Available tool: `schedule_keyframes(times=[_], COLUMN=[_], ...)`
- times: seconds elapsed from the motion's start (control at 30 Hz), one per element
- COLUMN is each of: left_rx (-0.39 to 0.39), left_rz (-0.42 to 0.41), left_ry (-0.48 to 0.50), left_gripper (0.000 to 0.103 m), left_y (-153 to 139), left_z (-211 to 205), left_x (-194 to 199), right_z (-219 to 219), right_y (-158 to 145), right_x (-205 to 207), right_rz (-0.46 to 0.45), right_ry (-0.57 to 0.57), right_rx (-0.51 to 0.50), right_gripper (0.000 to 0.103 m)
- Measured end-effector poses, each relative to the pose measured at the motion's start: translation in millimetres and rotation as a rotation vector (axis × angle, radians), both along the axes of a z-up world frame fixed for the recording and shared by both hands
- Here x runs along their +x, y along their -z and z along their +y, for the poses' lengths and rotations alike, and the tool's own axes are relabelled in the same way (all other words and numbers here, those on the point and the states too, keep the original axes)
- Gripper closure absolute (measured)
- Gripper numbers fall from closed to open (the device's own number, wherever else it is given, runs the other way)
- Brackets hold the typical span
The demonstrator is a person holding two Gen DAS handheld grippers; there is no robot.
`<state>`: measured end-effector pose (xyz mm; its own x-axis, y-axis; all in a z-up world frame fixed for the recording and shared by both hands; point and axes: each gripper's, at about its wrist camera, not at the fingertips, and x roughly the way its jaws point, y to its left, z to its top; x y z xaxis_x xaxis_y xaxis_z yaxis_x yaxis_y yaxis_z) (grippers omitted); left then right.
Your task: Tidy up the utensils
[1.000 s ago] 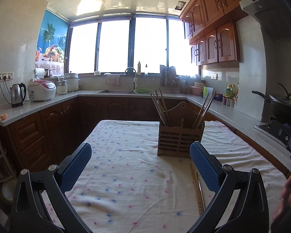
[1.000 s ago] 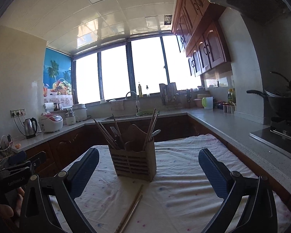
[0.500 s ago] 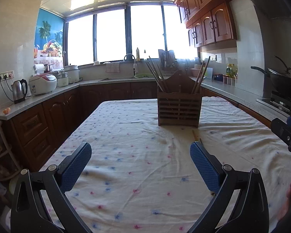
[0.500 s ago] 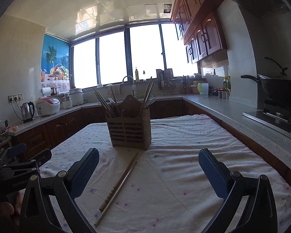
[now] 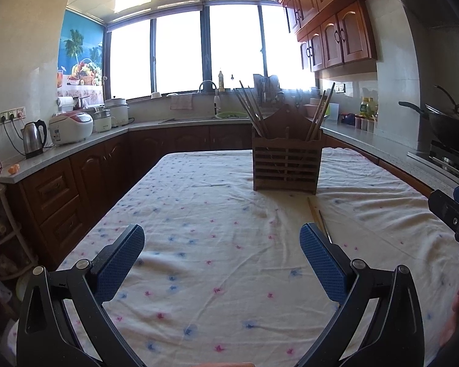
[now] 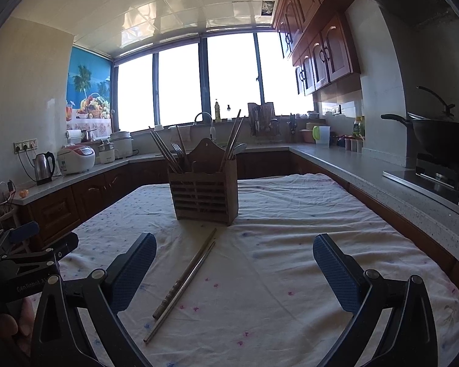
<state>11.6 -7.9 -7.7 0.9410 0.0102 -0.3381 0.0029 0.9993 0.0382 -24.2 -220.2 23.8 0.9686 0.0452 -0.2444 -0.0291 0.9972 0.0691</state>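
Observation:
A slatted wooden utensil holder (image 5: pixel 286 165) stands on the cloth-covered table (image 5: pixel 199 244), with chopsticks and a fork upright in it; it also shows in the right wrist view (image 6: pixel 205 194). A pair of loose chopsticks (image 6: pixel 183 281) lies on the cloth in front of the holder, just right of my right gripper's left finger; the left wrist view shows them (image 5: pixel 318 218) by the right finger. My left gripper (image 5: pixel 222 263) is open and empty above the cloth. My right gripper (image 6: pixel 234 272) is open and empty, low over the table.
Counters wrap around the table: a kettle (image 5: pixel 33 139) and rice cooker (image 5: pixel 72 127) on the left, a wok on the stove (image 6: pixel 443 136) on the right, a sink (image 5: pixel 199 117) under the window. The other gripper shows at each view's edge (image 6: pixel 30 253).
Both grippers have tilted down and lowered toward the table. The holder now sits higher and farther in view, and the loose chopsticks show in full. Both stay open.

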Motion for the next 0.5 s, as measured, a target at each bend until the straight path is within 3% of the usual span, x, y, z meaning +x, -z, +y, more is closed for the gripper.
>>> schedule_keyframes(times=[0.5], left_rx=[-0.013], left_rz=[0.006], left_ry=[0.012], left_gripper=[0.000], left_y=[0.0], left_z=[1.4], left_x=[0.5], right_z=[-2.7], right_y=[1.3], right_x=[5.0], right_rz=[0.017], right_ry=[-0.004], right_rx=[0.002], right_gripper=[0.000])
